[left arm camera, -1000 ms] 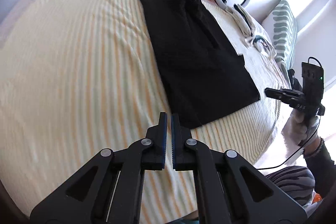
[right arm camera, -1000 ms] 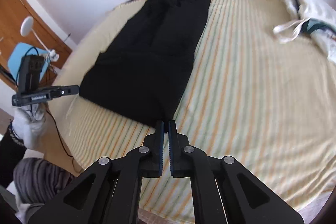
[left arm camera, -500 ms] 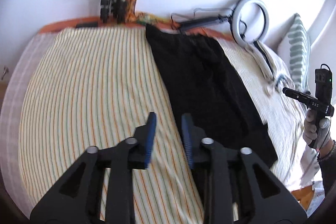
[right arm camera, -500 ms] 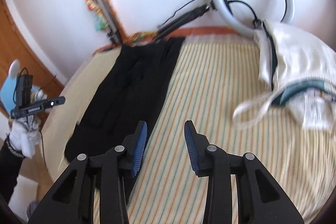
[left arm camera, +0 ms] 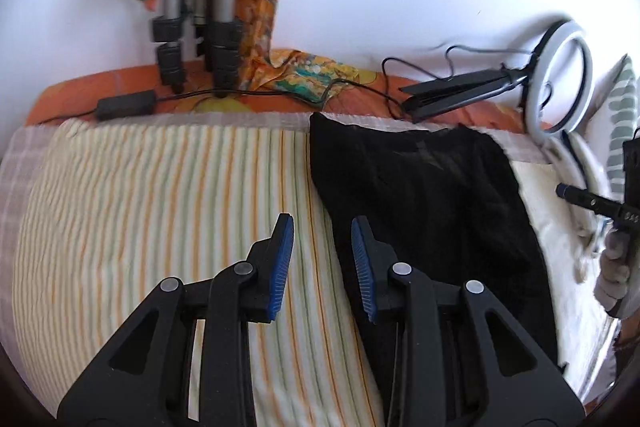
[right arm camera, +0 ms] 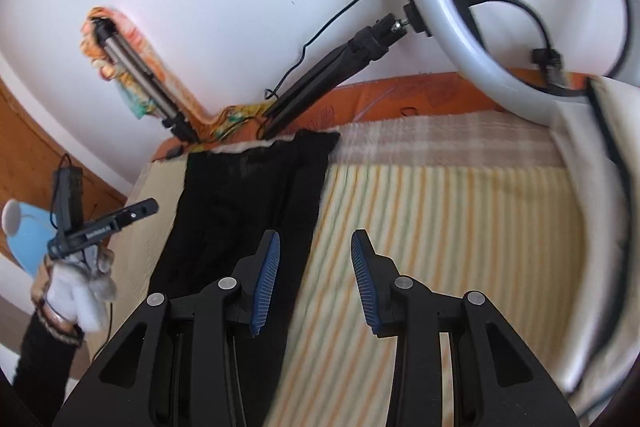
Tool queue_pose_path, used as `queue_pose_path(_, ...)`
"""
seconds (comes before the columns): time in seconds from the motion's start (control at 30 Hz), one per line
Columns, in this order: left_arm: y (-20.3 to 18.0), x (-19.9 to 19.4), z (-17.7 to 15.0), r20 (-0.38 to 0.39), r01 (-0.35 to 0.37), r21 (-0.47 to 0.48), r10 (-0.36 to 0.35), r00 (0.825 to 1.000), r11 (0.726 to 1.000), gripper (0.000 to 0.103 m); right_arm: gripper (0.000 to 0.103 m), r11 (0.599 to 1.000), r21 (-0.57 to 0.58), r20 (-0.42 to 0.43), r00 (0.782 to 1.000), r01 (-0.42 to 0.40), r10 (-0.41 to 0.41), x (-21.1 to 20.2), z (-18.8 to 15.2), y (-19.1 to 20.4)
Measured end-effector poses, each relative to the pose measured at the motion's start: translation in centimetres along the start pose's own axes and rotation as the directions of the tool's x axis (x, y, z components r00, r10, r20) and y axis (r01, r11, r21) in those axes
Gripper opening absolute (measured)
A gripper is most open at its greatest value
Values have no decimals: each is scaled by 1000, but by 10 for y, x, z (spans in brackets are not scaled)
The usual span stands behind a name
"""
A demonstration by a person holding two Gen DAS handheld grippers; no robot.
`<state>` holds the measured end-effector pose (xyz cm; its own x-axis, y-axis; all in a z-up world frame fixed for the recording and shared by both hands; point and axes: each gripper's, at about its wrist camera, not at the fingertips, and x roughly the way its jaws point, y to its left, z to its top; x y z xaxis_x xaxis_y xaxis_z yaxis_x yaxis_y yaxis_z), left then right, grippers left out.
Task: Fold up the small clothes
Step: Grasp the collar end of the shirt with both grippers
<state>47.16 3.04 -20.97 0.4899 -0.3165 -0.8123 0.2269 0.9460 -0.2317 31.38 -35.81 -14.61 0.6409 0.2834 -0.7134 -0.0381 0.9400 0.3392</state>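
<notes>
A black garment lies flat and long on the striped bed cover, its far end near the wall. My left gripper is open and empty over the garment's left edge. In the right wrist view the same garment lies left of centre. My right gripper is open and empty over the garment's right edge and the striped cover. The other hand-held gripper shows at the right edge of the left wrist view and at the left of the right wrist view.
A white ring light on a black stand leans at the wall behind the bed. Tripod legs with a colourful cloth stand at the back. White clothes lie at the right. A striped pillow sits at the far right.
Both grippers have opened from shut and moved forward along the garment toward its far end by the wall.
</notes>
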Motion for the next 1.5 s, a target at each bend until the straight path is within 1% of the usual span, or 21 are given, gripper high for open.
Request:
queue_pose_path(0.07,-3,17,5,-18,-23,15,23,1000,1000,30,36,1000,-7,-11,1000,-1,1,18,9,1)
queue_pose_path(0.13,-2,30,14,-11,-29,12,29,1000,1000,30,35,1000,-10,-21,1000,-1,0,32,15,2)
queue_pose_path(0.3,2,44,33,22,-18,-21,18,1000,1000,30,36,1000,-7,-32,999,16,-16,67,34,0)
queue_pose_path(0.47,-2,49,38,36,-20,20,19,999,1000,30,37,999,-30,-24,999,22,-23,92,47,4)
queue_pose_path(0.53,-2,51,38,47,-22,23,20,999,999,30,38,1000,-19,-18,1000,-3,3,96,52,3)
queue_pose_path(0.57,-2,51,38,50,-20,26,19,999,999,30,34,1000,-11,-19,1000,-12,12,98,53,2)
queue_pose_path(0.6,-1,51,38,52,-16,28,14,999,999,26,31,1000,-9,-21,1000,-10,10,99,54,0)
queue_pose_path(0.67,1,52,39,51,-16,18,15,999,1000,18,14,1000,0,-28,1000,-8,8,101,53,-2)
queue_pose_path(0.77,0,54,40,49,-12,17,11,999,1000,9,5,999,42,-26,1000,-13,14,101,56,-10)
queue_pose_path(0.87,-2,51,39,56,-26,34,24,998,999,5,2,998,63,-11,1000,11,-11,99,58,-14)
queue_pose_path(0.97,-4,52,41,60,-38,32,36,998,999,4,2,997,55,20,998,60,-61,95,63,-17)
queue_pose_path(1.0,-4,53,42,60,-40,29,38,997,999,4,2,996,52,9,998,67,-67,98,64,-17)
queue_pose_path(1.1,-4,55,45,60,-42,23,40,997,999,3,2,991,-24,5,991,134,-134,103,66,-5)
queue_pose_path(1.17,-4,56,46,54,-35,22,34,998,999,4,2,988,-40,0,988,152,-152,103,67,-4)
queue_pose_path(1.27,0,52,46,48,-18,9,18,999,1000,4,5,994,-18,-14,994,110,-110,101,67,-10)
queue_pose_path(1.3,0,53,47,45,-15,11,15,999,1000,7,6,996,-5,-11,996,92,-92,98,67,-13)
queue_pose_path(1.33,0,53,47,45,-13,17,12,999,1000,9,12,997,11,-12,997,70,-70,97,67,-17)
queue_pose_path(1.37,-3,54,48,44,-11,29,10,999,1000,16,18,999,22,-9,999,50,-49,97,66,-19)
queue_pose_path(1.4,-3,51,47,42,-9,38,8,999,999,24,20,999,29,-7,999,33,-32,96,66,-20)
queue_pose_path(1.43,-6,50,48,42,-8,52,6,999,999,27,21,999,32,-11,1000,29,-29,98,67,-21)
queue_pose_path(1.5,-13,53,50,43,-25,85,22,999,996,26,21,999,33,-6,1000,28,-28,101,68,-18)
